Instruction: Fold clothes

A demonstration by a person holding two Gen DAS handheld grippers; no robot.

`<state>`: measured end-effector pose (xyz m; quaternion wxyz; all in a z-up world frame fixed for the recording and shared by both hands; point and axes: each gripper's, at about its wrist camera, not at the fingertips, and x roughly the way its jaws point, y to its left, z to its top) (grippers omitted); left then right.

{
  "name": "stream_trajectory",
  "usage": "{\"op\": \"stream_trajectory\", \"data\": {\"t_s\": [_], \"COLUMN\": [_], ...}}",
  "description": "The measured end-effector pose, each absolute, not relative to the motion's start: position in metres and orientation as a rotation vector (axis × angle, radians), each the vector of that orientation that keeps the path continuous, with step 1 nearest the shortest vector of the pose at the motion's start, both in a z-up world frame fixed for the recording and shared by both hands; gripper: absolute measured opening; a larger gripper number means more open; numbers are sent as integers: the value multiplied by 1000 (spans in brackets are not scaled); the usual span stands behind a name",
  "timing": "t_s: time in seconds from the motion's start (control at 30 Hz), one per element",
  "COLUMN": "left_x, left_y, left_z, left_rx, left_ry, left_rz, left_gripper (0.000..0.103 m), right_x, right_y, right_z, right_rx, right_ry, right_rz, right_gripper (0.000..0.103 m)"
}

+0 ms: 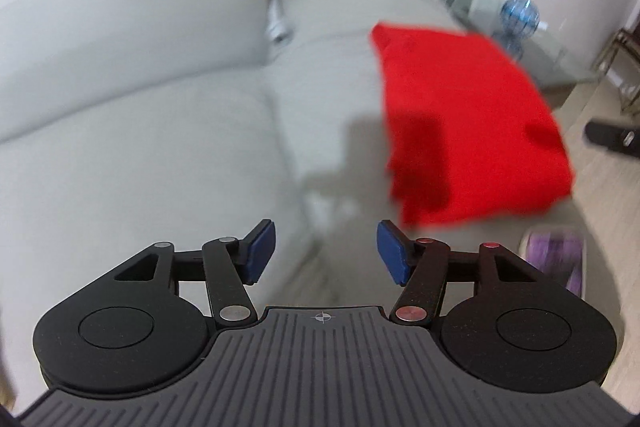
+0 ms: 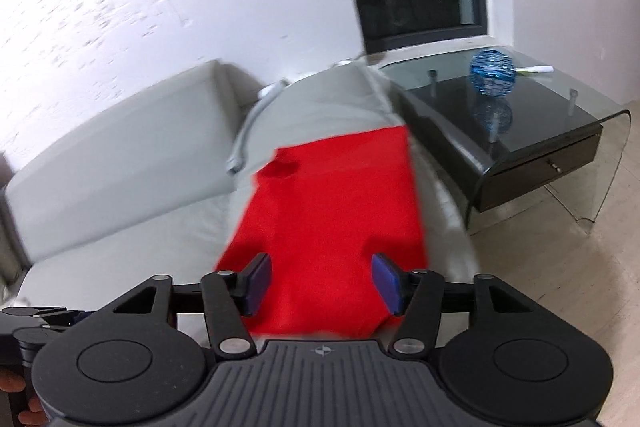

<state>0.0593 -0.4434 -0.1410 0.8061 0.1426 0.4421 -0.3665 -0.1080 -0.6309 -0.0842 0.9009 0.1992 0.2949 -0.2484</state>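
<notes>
Red garment (image 2: 332, 211) lies folded on grey sofa (image 2: 120, 163) beside glass table (image 2: 560, 131).

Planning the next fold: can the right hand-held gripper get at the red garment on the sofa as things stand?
Probably yes. The right hand-held gripper is open, nothing between its jaws, and the red garment lies flat on the sofa directly ahead with nothing over it.

folded garment (image 2: 332, 203) on sofa seat (image 2: 132, 255); glass side table (image 2: 532, 131) right of sofa.
</notes>
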Motion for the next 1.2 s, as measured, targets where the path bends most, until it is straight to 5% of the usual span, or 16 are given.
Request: {"op": "stream_trajectory", "data": {"t_s": [0.2, 0.67, 1.2], "left_x": [22, -47, -68], "left_y": [-395, -366, -389], "left_z": [-119, 6, 74], "left_rx": [243, 290, 330], "left_ry": [995, 897, 892], "left_rz": [-731, -731, -785], "left_gripper": [69, 83, 88], "right_x": [-134, -197, -204], "right_y": [-562, -509, -511], "right_z": [-77, 62, 140], "right_rx": [355, 243, 250], "right_ry": [695, 716, 827], "right_rz": [-531, -540, -650], "right_gripper": [62, 88, 91]}}
